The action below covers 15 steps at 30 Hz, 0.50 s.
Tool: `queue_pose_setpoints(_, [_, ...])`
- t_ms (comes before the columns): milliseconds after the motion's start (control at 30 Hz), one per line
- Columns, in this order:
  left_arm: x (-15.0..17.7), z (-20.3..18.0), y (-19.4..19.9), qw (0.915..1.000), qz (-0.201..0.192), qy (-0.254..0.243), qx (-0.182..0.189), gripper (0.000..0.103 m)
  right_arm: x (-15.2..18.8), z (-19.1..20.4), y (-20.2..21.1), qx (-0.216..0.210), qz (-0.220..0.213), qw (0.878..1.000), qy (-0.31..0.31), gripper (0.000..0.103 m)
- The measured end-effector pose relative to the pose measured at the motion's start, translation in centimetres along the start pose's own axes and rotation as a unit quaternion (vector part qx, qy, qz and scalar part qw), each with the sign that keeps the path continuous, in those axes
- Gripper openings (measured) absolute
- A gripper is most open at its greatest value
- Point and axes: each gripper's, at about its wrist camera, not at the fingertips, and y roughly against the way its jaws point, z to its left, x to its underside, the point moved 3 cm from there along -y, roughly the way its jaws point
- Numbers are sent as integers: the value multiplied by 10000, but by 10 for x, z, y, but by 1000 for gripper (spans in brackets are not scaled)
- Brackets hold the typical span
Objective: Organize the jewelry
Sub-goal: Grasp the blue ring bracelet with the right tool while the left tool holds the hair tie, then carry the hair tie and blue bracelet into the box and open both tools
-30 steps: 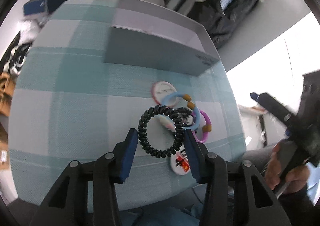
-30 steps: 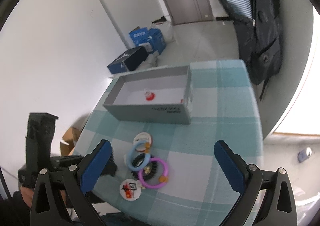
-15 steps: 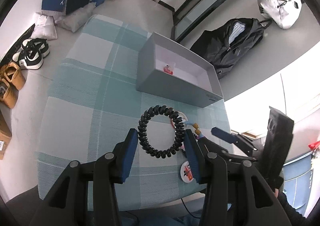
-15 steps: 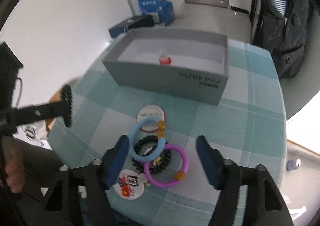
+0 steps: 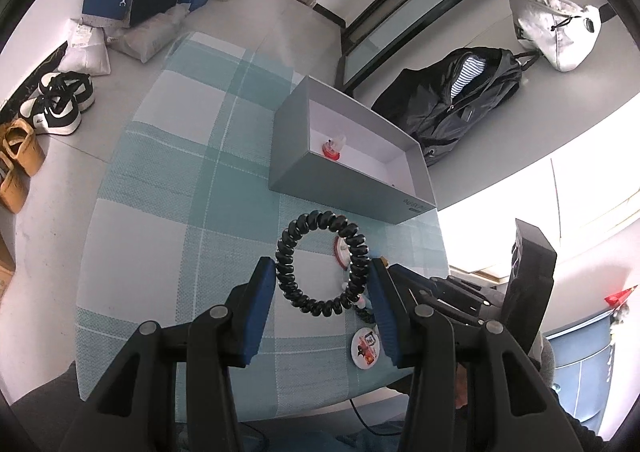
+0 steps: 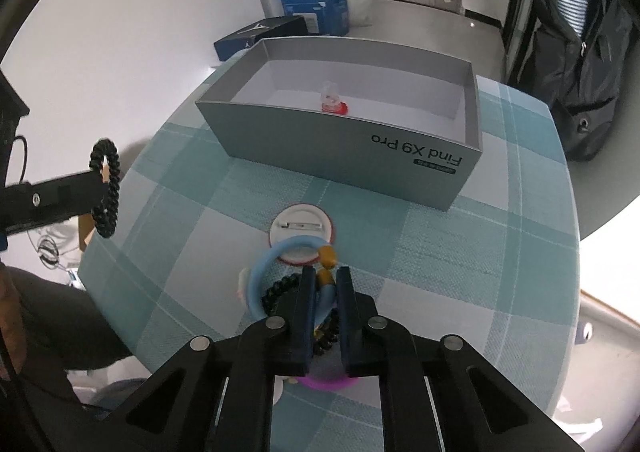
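A table covered in a teal checked cloth [image 6: 460, 252] is seen, with an open grey box [image 6: 344, 156] standing toward its far side and a small red-and-clear trinket [image 6: 332, 100] lying alone inside. Nearer the edge, a cluster of jewelry is left on the cloth: a white round badge [image 6: 300, 228] face down, a blue bracelet [image 6: 272, 264] with amber beads, a dark beaded bracelet [image 6: 280, 288] and a purple bracelet [image 6: 328, 384] partly hidden beneath the tool. Since a second ago the right gripper [image 6: 325, 284] has been brought down onto this cluster, and its wide-spread jaws have just been closing; they are now nearly together, pinched on the blue bracelet. The black coil bracelet [image 5: 320, 260] has been lifted clear of the cloth and is kept stretched between the partly open fingers of the left gripper [image 5: 322, 292]. Both pieces are judged ready to be carried to the box.
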Motion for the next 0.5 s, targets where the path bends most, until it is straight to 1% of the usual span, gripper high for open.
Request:
queue_pose_setpoints(100, [-1,0,0,10000,-9,39,14,41,0,1,3,-63,-62,9999,-51,9])
queue_pose_setpoints(233, [-1,-1,1,10000,-26,27,24,41,-5,-5,14,-296,-244,9989,-270,9])
queue_pose_setpoints(367, [-2,-7,1,10000,-58,-42,-7,41,-11,-13,30,-555,-473,9958,-562,9])
queue_pose_setpoints(500, [-4,-18,-1,9998,-81,-151,-42,41,-18,-22,43,-713,-683,9919,-800,9])
